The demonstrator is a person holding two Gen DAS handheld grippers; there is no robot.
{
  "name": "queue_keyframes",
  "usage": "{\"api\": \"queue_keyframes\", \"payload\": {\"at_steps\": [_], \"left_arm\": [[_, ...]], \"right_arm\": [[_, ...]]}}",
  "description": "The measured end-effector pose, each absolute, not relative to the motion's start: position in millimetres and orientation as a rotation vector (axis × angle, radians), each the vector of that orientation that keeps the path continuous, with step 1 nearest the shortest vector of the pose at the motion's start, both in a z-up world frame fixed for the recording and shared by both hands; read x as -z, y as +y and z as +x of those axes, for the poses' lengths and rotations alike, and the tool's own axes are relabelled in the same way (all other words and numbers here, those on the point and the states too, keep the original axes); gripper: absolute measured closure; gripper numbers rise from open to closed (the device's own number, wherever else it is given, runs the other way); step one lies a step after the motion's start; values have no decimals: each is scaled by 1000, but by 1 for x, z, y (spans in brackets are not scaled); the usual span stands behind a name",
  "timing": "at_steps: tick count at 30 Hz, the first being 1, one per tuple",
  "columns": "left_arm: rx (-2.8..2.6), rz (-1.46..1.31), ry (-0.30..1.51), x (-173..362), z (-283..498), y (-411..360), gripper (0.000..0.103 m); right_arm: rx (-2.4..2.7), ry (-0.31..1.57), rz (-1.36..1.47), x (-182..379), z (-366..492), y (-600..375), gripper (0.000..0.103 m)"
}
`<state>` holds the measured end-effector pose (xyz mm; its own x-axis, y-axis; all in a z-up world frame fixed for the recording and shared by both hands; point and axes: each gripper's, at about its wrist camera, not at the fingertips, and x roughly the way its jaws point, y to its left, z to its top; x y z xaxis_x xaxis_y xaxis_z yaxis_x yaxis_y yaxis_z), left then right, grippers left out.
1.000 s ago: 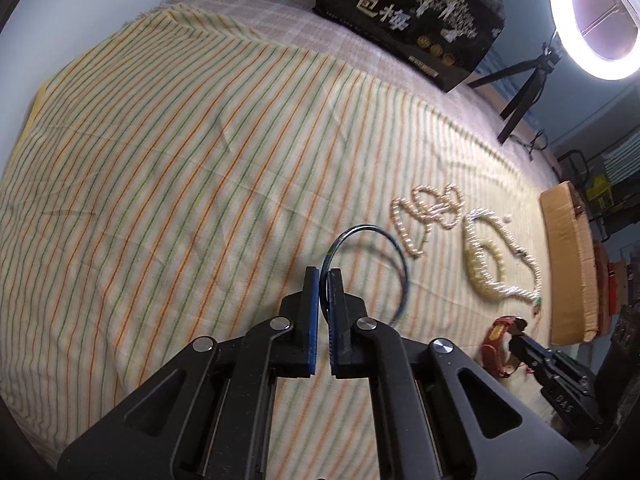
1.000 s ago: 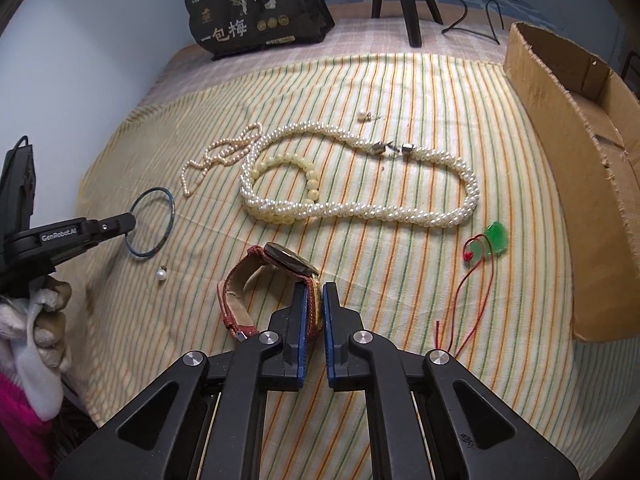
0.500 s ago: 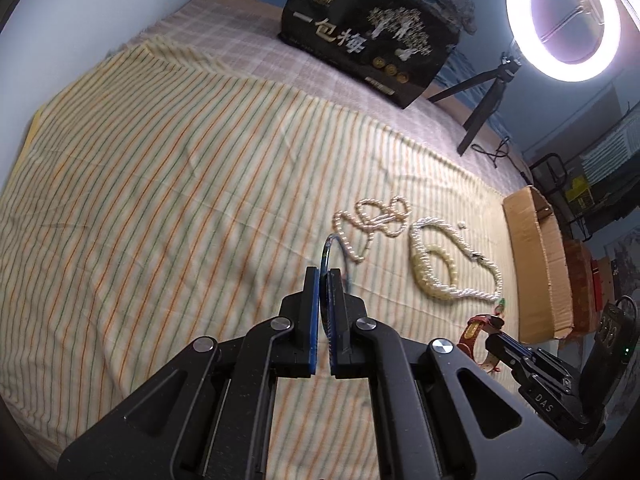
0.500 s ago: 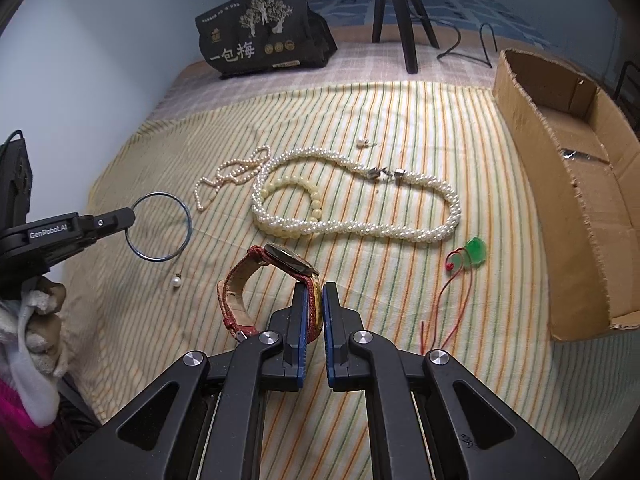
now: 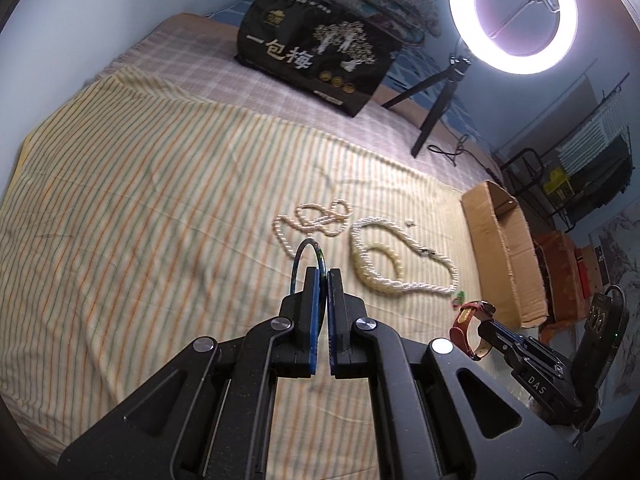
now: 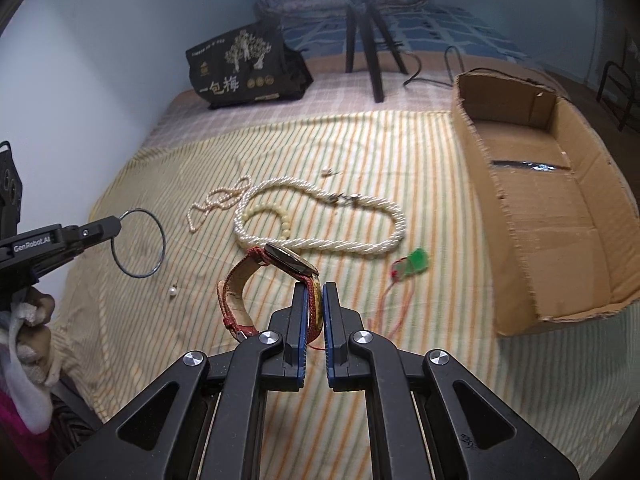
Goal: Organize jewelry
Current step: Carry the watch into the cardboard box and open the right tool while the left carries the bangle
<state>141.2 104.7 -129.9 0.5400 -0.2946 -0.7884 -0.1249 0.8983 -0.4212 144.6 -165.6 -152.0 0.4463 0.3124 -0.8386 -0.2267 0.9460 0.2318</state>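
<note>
Left wrist view: the left gripper (image 5: 323, 276) is clenched on a thin bangle (image 5: 307, 258), held off the striped bedspread (image 5: 160, 200) and seen nearly edge-on, standing up out of the jaws. It's probably light and stiff, so pinching the rim works.

Right wrist view: the right gripper (image 6: 314, 296) is clamped on the strap of a red watch (image 6: 264, 280), lifted, its face tilted up and leftward. The strap looks floppy, so I'd expect some swing. The cardboard box (image 6: 560, 216) sits to the right, the pearl necklace (image 6: 320, 220) beyond the watch.
</note>
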Motion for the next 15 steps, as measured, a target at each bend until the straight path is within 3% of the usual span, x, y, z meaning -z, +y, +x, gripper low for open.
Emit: {"api": "queue_keyframes", "payload": {"at_steps": [15], "left_arm": [[216,-407,968,100,143,35,102]], "right_arm": [[-228,986,153,126,137,-228,97]]}}
